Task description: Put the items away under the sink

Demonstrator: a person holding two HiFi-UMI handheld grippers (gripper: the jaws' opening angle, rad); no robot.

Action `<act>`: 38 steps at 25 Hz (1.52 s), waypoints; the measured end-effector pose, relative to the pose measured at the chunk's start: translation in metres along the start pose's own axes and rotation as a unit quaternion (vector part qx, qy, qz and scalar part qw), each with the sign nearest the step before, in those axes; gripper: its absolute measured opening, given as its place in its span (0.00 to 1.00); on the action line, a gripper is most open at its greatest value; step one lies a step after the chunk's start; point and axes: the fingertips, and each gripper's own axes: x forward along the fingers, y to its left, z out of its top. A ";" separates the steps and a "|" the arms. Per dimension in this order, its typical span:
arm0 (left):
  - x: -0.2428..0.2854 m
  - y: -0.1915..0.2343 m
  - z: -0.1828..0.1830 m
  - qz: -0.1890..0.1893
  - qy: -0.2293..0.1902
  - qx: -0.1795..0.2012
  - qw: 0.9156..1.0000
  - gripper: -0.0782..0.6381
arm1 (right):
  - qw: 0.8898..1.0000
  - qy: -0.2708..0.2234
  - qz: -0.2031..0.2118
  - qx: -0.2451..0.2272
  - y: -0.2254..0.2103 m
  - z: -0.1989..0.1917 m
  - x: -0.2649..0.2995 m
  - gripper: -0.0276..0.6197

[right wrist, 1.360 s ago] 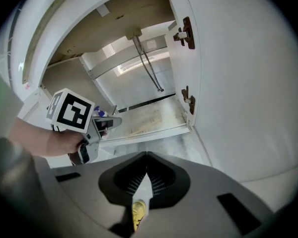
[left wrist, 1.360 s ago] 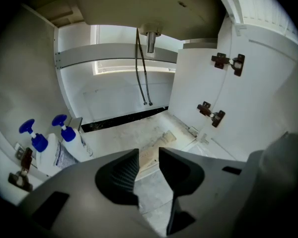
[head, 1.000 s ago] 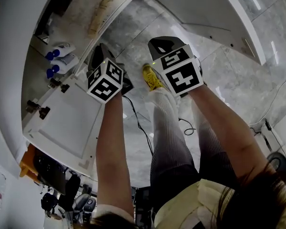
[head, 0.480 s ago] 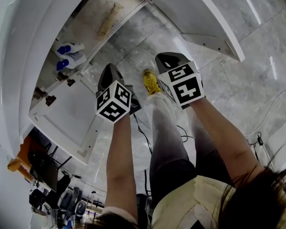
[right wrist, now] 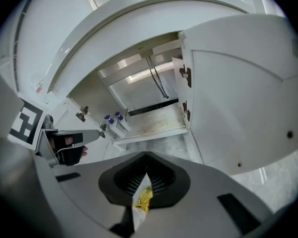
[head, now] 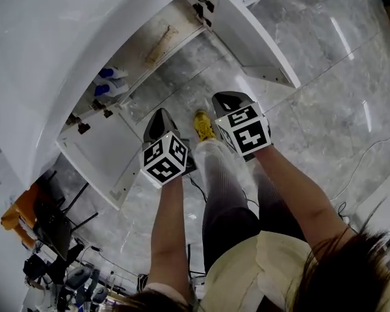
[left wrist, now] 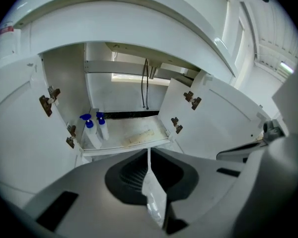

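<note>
Though glossy white, cabinet floor (left wrist: 124, 131) mottled.

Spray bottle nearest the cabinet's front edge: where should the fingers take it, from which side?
I'd grip the spray bottle by its white body, below the blue spray head, coming through the open front of the cabinet. It stands upright, hemmed by the second bottle and the left wall.

Grey marble floor (head: 325, 77); black cable (head: 197, 194) lying across, yellow shoe (head: 203, 125) planted. Stained cabinet base (left wrist: 139, 133) holding two blue-capped bottles (left wrist: 100, 128), left side.
</note>
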 end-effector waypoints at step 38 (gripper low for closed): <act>-0.194 -0.052 0.020 -0.043 -0.023 -0.056 0.997 0.18 | 0.993 -0.026 0.037 -0.107 0.078 0.044 -0.173 0.08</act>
